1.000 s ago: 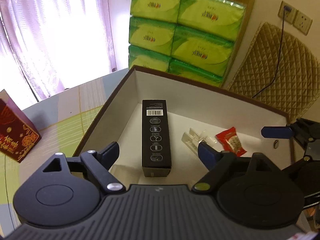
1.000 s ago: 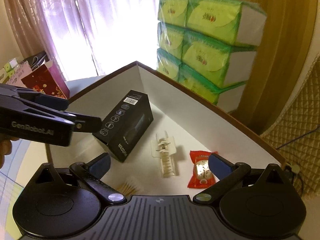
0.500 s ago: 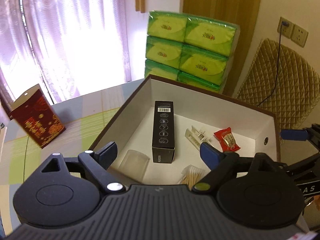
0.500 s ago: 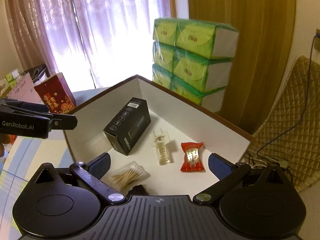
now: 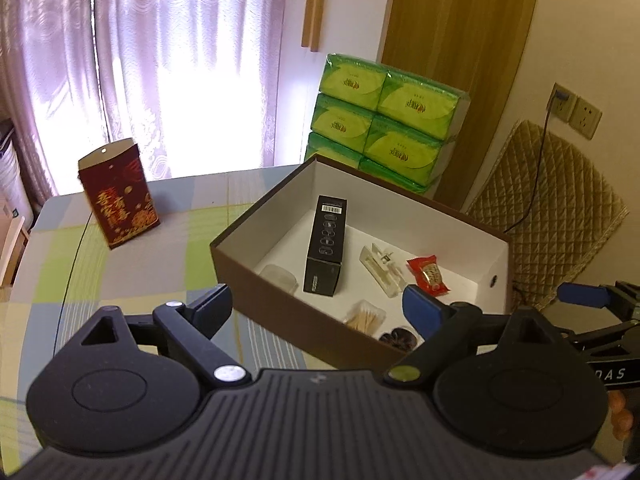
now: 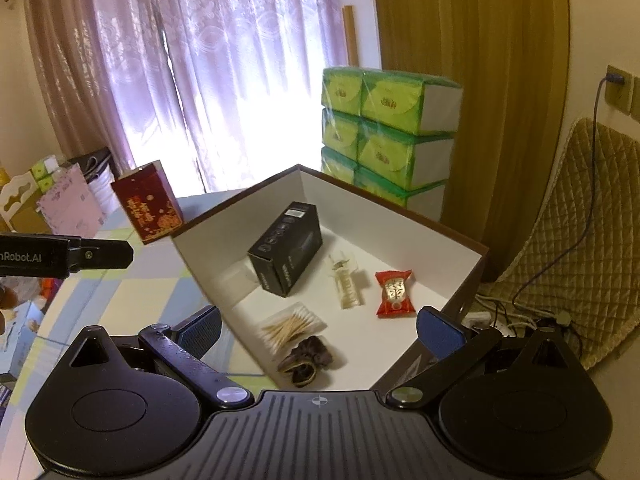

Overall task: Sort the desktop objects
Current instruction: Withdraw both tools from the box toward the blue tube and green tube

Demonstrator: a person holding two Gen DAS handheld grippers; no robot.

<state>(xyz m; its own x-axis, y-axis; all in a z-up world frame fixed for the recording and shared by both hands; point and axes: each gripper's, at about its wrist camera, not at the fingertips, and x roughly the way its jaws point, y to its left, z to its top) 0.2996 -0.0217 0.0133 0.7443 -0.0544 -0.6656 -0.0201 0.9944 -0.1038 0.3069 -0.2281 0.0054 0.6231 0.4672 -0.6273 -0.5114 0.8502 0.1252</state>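
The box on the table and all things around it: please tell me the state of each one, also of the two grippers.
brown box: open, no lid
black carton: lying flat in box
red candy: wrapped, in box
toothpick pack: lying in box
red gift bag: standing upright on table
tissue packs: stacked, sealed
left gripper: open, empty
right gripper: open, empty

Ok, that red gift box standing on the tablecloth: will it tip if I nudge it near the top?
Likely yes. The red gift box stands upright on a narrow base, tall for its footprint, so a high push would probably topple it. It looks like thin card, so probably light and easily dented. The checked tablecloth under it may drag rather than let it slide.
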